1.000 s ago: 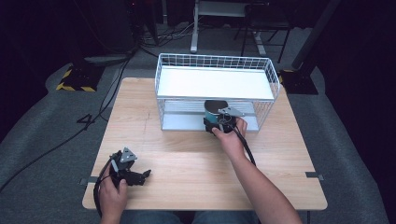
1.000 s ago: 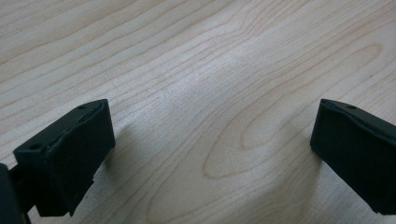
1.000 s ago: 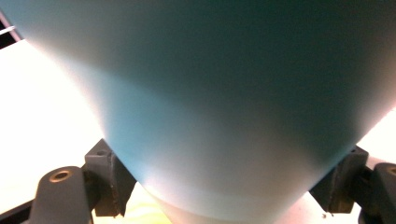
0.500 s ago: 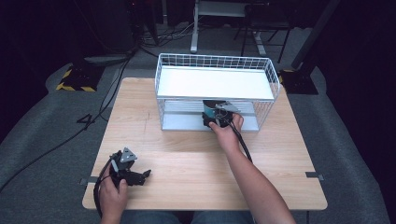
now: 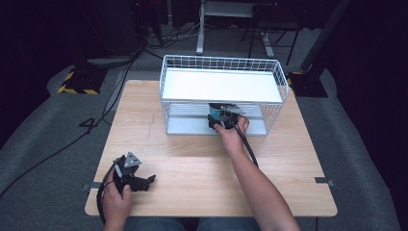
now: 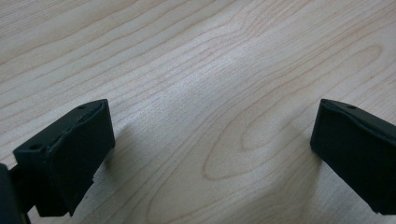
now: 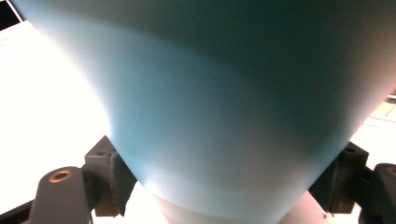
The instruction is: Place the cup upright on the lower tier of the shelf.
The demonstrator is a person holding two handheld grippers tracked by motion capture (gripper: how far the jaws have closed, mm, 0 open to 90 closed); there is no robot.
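Right gripper (image 7: 224,186): jaws clamped on a smooth teal tapered cup-like object (image 7: 224,102). Since a second ago it has advanced slightly into the lower tier of the white wire shelf rack (image 5: 168,91), so judged placement is under way. Left gripper (image 6: 210,154): jaws wide apart, empty, resting on the pale wooden table (image 6: 210,60), unchanged. No brand, label or writing legible.

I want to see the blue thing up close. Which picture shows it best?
The right gripper view: the smooth light-blue rounded object sits big between the right claw's jaws. The high view catches a teal bit at the white wire rack.
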